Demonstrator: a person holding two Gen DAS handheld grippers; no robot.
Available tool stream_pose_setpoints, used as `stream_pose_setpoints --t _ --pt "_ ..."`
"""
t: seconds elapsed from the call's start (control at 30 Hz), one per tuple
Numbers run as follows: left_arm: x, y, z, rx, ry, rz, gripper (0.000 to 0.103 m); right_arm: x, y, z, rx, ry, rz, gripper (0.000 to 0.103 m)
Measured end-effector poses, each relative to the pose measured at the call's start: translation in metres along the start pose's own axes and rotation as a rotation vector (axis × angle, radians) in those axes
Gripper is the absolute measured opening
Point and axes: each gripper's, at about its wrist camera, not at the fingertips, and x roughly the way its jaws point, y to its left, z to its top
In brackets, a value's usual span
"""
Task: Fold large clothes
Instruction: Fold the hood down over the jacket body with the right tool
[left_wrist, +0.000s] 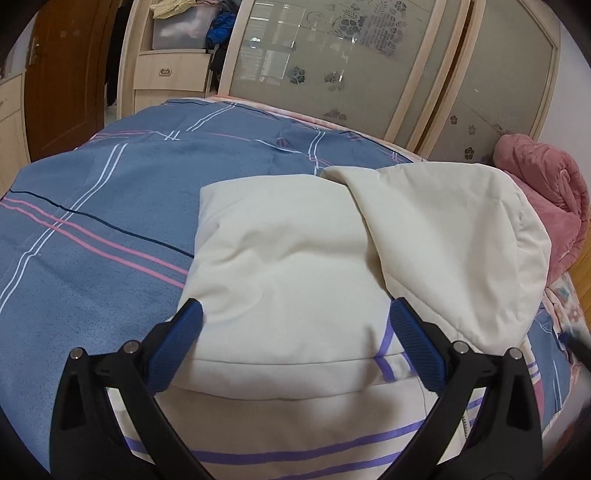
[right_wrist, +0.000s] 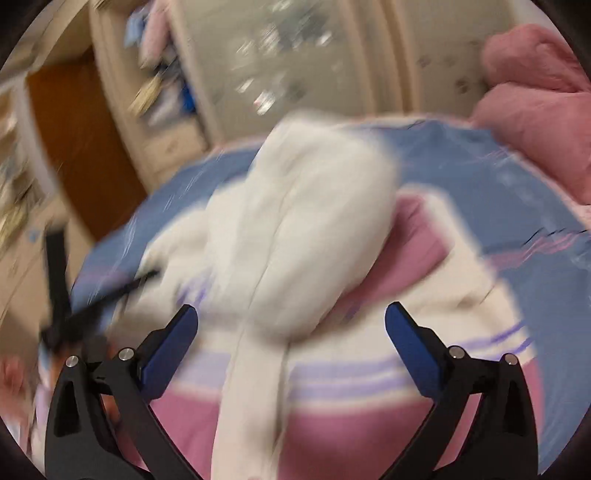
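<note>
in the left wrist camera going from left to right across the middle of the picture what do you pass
Blue striped bedsheet → folded cream body of the jacket → the jacket's cream hood → pink quilt bundled at the right edge.

- Right wrist view: whole frame motion-smeared. Cream padded garment with purple stripes (right_wrist: 295, 229) has no sharp edges; folds and seams unreadable.
- Same view, left edge: thin black streaked object (right_wrist: 59, 280), identity cannot be told.
- Pale frosted-glass wardrobe doors (right_wrist: 288, 62): printed pattern smeared to flecks here.
- Left wrist view: garment's lower hem cut off by the bottom edge, partly behind the black gripper arms.
- Crumpled pink quilted blanket (left_wrist: 546, 192) cut by the right edge.
- Blue striped bedsheet (left_wrist: 110, 206) hidden under the garment.
</note>
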Motion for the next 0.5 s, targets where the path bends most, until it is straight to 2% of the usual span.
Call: stream_pose_setpoints --t 0.07,0.17,0.27,0.3,0.33,0.37,0.4,0.5 --pt "0.002 0.001 0.001 -0.009 0.005 0.001 0.101 0.02 -0.005 0.018 0.043 0.029 -0.034 0.102" --pt "0.003 0.002 0.002 -0.011 0.004 0.004 0.101 0.07 0.004 0.03 0.07 0.146 -0.072 0.102" --pt "0.004 0.002 0.003 -0.006 0.008 0.006 0.101 0.099 0.007 0.024 0.12 0.219 -0.011 0.1" --pt "0.003 0.002 0.002 -0.005 0.009 0.004 0.101 0.099 0.005 0.021 0.144 0.225 0.009 0.074" --pt "0.003 0.002 0.002 -0.004 0.009 0.005 0.101 0.1 0.004 0.018 0.167 0.229 0.016 0.058" --pt "0.001 0.003 0.001 -0.005 0.009 0.005 0.101 0.1 0.008 0.016 0.18 0.234 0.069 0.031" --pt "0.0 0.003 0.001 -0.008 0.009 0.004 0.101 0.095 0.013 0.016 0.191 0.236 0.136 0.018" --pt "0.001 0.005 0.001 -0.017 0.013 -0.002 0.101 0.072 0.025 0.018 0.216 0.224 0.301 0.015"
